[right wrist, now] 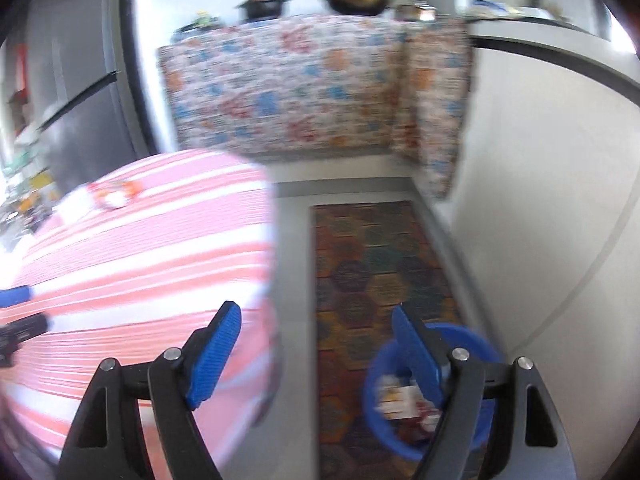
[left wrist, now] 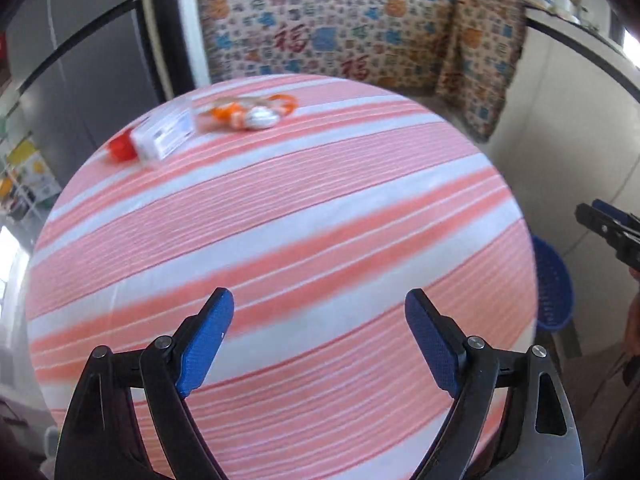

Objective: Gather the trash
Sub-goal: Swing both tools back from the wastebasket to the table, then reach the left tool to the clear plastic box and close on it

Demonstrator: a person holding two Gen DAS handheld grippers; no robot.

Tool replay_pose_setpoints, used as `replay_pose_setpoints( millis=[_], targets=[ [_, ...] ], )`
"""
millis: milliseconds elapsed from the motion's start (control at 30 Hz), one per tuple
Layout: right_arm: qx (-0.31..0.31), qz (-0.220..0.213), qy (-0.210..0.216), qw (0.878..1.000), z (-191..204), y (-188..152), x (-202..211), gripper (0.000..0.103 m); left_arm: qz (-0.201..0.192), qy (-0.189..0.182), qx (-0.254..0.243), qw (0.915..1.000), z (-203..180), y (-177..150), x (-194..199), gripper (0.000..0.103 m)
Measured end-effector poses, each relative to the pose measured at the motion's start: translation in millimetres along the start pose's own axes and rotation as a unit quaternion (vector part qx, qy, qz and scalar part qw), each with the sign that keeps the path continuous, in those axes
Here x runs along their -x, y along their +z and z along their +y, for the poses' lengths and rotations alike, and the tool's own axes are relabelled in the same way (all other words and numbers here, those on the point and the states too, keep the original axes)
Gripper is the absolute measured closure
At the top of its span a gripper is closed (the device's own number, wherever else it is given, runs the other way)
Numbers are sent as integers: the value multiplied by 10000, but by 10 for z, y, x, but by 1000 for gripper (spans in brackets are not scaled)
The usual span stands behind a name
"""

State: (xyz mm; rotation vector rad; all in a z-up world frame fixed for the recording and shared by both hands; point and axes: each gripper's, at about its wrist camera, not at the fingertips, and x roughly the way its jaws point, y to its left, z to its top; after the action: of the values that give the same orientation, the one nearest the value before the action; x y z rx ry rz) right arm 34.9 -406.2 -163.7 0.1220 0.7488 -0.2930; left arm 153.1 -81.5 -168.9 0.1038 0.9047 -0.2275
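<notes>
Trash lies at the far side of a pink-and-white striped table (left wrist: 280,248): a white carton (left wrist: 166,134), a red cap (left wrist: 120,148) beside it, and a clear wrapper with orange bits and a silver ball (left wrist: 256,114). My left gripper (left wrist: 319,300) hangs open and empty over the table's near half. Beyond the table's right edge, my right gripper (right wrist: 316,312) is open over the floor with nothing between its fingers. Below it stands a blue basket (right wrist: 424,396) with some wrappers inside. That basket (left wrist: 554,284) also shows at the table's right edge in the left wrist view.
A cabinet draped in patterned cloth (right wrist: 288,84) stands behind, with pots (right wrist: 264,6) on top. A patterned rug (right wrist: 376,264) lies on the grey floor between the table and a white wall (right wrist: 552,184). A grey fridge (left wrist: 80,64) stands at the left.
</notes>
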Motion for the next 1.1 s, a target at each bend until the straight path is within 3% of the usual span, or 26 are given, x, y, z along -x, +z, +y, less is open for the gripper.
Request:
replay_pose_setpoints(
  millis=[200,367,467,600,800,1100],
  targets=[
    [495,657,1010,9915,1227,42,-379,23,232,429,524,9974,771,-70,-330,15],
    [1077,968,1069,9837,2058,54,-773,23,148,534,628,9965,1129,-10,-486,8],
    [1201,1026,984,9825,2320,122,-993,23,124,577,665,9960,1204,59,-540,4],
    [1313,950,752,9839,2490,198,-1208,22,126,590,693,9958,1256,90,-608,2],
    [1217,895,688,9861,2466,295,-1358,12,140,586,699,9957,1256,93,-630,1],
    [1216,896,685,9861,2477,308,-1379,11,196,547,685,9960,1265,99,-626,1]
  ],
)
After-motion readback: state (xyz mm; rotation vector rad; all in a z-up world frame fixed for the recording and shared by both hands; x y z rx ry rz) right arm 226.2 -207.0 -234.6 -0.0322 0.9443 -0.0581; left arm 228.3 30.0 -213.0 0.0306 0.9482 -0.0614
